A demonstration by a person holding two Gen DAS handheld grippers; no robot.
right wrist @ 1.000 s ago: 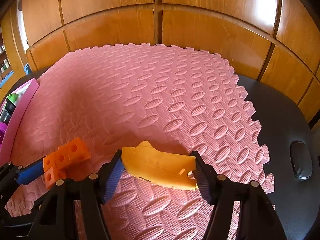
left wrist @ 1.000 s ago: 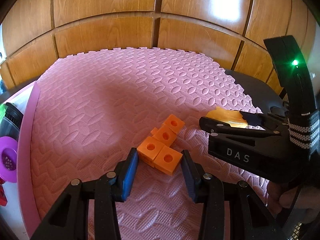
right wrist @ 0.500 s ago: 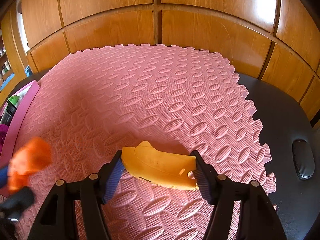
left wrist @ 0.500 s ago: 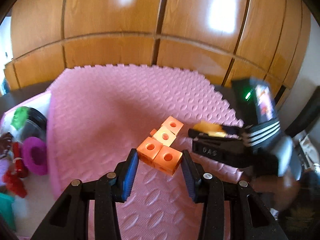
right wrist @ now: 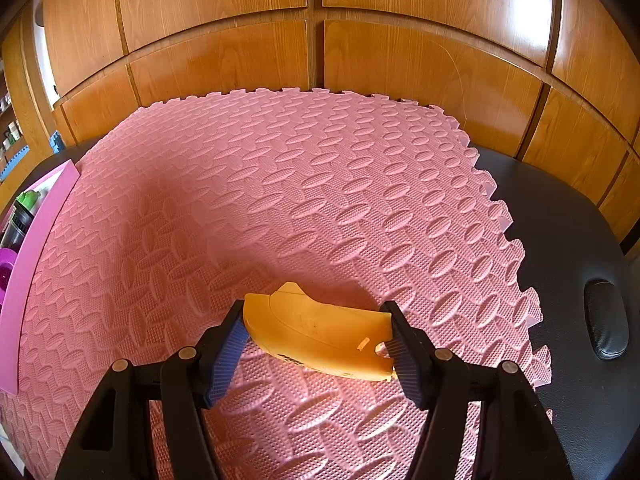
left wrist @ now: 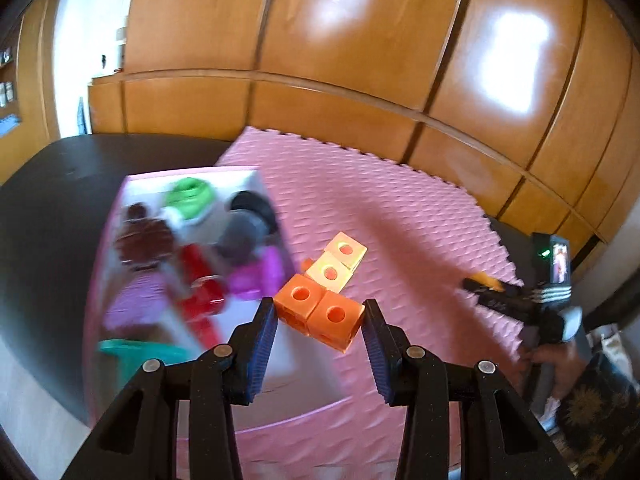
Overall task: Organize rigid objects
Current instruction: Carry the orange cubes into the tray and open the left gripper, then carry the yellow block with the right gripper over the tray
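Note:
My left gripper [left wrist: 319, 326] is shut on an orange block piece [left wrist: 320, 304] made of several joined cubes with round holes. It holds the piece in the air above the edge of a pink-rimmed white bin [left wrist: 120, 200]. My right gripper [right wrist: 316, 338] is shut on a curved yellow plastic piece [right wrist: 320, 332] just above the pink foam mat [right wrist: 280, 200]. The right gripper with its yellow piece also shows small at the right of the left wrist view [left wrist: 500, 296].
The bin holds several blurred toys: a green ring [left wrist: 190, 196], a dark red piece [left wrist: 144, 240], a red piece [left wrist: 200, 292], a magenta piece [left wrist: 260, 276], a teal piece [left wrist: 136, 352]. The bin's pink rim [right wrist: 28, 280] lies left of the mat. Black table [right wrist: 580, 260], wooden wall panels behind.
My left gripper has lifted the orange block piece off the mat and swung it left over the bin. My right gripper has stayed put with the yellow piece.

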